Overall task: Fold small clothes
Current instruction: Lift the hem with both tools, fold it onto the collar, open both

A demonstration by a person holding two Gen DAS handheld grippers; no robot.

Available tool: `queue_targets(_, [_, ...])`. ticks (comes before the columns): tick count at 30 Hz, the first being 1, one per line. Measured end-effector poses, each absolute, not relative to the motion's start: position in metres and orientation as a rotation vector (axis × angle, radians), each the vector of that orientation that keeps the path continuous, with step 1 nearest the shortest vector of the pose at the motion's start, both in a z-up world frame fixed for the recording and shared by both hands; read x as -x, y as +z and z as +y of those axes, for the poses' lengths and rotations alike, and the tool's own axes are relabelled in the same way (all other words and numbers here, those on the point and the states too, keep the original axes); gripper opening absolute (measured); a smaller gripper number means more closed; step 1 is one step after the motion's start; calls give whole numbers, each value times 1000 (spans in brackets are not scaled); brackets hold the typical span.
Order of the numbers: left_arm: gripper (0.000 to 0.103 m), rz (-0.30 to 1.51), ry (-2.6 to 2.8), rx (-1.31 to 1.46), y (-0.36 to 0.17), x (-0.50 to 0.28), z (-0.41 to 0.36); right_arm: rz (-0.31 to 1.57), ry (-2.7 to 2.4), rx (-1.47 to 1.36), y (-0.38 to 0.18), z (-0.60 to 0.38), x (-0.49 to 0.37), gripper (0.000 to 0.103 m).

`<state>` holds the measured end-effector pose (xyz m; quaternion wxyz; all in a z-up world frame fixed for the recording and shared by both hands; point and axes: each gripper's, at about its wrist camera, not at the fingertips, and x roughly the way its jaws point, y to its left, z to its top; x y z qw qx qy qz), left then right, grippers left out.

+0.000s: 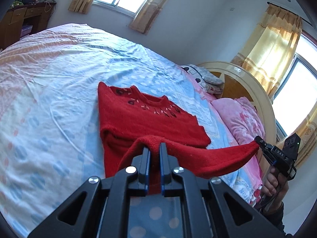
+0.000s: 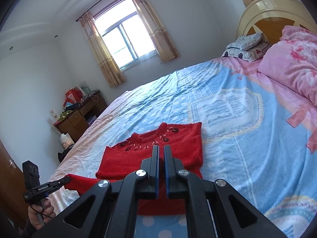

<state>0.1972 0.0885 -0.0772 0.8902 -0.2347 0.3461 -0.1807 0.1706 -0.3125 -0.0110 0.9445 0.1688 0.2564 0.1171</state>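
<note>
White walls (image 2: pixel 29 83), recessed ceiling lights, daylight through a curtained window (image 2: pixel 124 45). Wide bed (image 2: pixel 247 138) under a blue-and-pink sheet, cream arched headboard (image 2: pixel 257 13), pink quilt (image 2: pixel 293 67) and pillows (image 2: pixel 245 47) at its head. Cluttered brown wooden desk (image 2: pixel 79 117) near the far corner.

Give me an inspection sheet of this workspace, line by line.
Surface: bed sheet, blue and pink, wrinkled.
Job's things: red sweater lying front up, collar toward the far side; its near hem is lifted off the sheet.
Clutter: pink blanket and pillows at the headboard end.
Grippers: left tool shut on the hem; right tool shut on the hem further along, cloth stretched between them.
Cables: a thin black one hangs from the right tool's handle.
Surroundings: wooden desk piled with items, curtained windows, cream headboard.
</note>
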Motion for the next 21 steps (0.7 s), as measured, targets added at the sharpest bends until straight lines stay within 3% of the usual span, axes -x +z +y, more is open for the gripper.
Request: queue_targets(21, [8,771,-310,473,-85,-320,106,596,130,-313,-15,-309,-303,3])
